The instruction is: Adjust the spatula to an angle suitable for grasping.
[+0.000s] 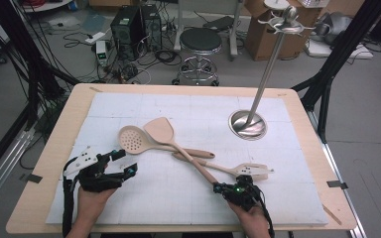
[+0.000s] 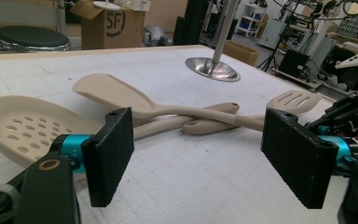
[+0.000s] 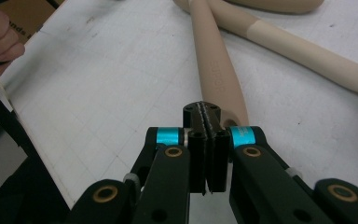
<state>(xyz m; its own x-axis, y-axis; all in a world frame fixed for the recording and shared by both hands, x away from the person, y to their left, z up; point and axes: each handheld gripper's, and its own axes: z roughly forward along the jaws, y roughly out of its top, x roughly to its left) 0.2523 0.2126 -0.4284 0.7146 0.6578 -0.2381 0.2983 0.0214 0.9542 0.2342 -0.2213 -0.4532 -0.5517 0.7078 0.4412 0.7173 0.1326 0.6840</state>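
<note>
So the landmark I'm using is the beige solid spatula (image 1: 178, 146), the one lying diagonally across the white gridded mat (image 1: 144, 193) on the pale wooden table (image 1: 49, 163). From the high view its blade sits up toward the far side and its handle runs down toward the person's right hand. Just to the left of the blade is a beige round skimmer with holes (image 1: 132, 139), its handle passing under the spatula's. To the right of the spatula's handle lies a beige slotted turner (image 1: 250, 170). Well beyond the spatula, to its right, stands a shiny steel rack with a round base (image 1: 248, 124).

The right gripper (image 1: 217, 187) sits right at the end of the spatula handle. Its own gripper view (image 3: 207, 112) shows what the overhead can't: the two black pads are pressed flat together with nothing between them, and the handle end (image 3: 216, 79) lies just past their tips, touching or nearly so, hard to tell.

The left gripper (image 1: 125, 161) is left of the spatula, near the skimmer. In its own view (image 2: 200, 149) the jaws stand wide apart and empty, with the skimmer bowl (image 2: 23, 128) behind the left pad and the crossed handles ahead.
</note>
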